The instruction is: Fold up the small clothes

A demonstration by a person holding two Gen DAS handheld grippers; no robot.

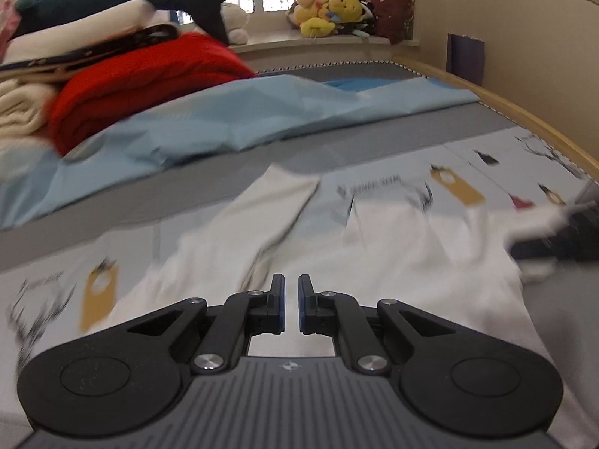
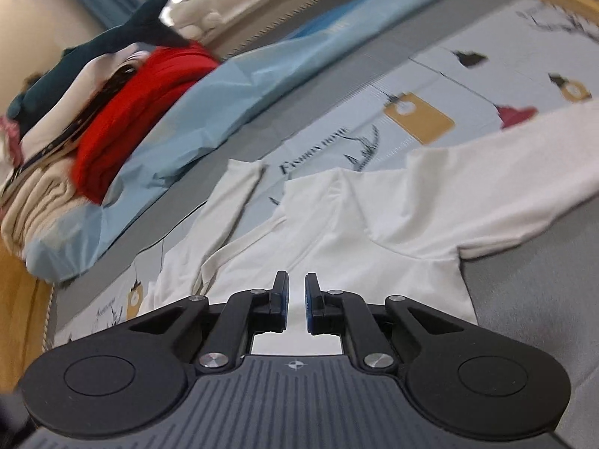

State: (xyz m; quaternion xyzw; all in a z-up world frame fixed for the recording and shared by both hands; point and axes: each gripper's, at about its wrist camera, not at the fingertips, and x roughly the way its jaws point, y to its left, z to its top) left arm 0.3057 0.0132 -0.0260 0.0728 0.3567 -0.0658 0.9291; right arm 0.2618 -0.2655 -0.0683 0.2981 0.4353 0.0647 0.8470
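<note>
A white long-sleeved garment (image 1: 411,258) lies spread on the patterned bed sheet (image 1: 460,172). It also shows in the right wrist view (image 2: 374,232), with one sleeve (image 2: 228,202) stretched away to the upper left. My left gripper (image 1: 291,305) hovers over the white cloth, its jaws a narrow gap apart with nothing between them. My right gripper (image 2: 297,305) hovers over the garment's body, its jaws also a narrow gap apart and empty. The left wrist view is blurred by motion.
A pile of folded clothes with a red garment (image 1: 142,86) and a dark plush shark (image 1: 131,0) sits at the far left. A crumpled light blue sheet (image 1: 243,112) lies beyond the garment. Plush toys (image 1: 329,11) line the window sill. The wooden bed edge (image 1: 524,119) curves at right.
</note>
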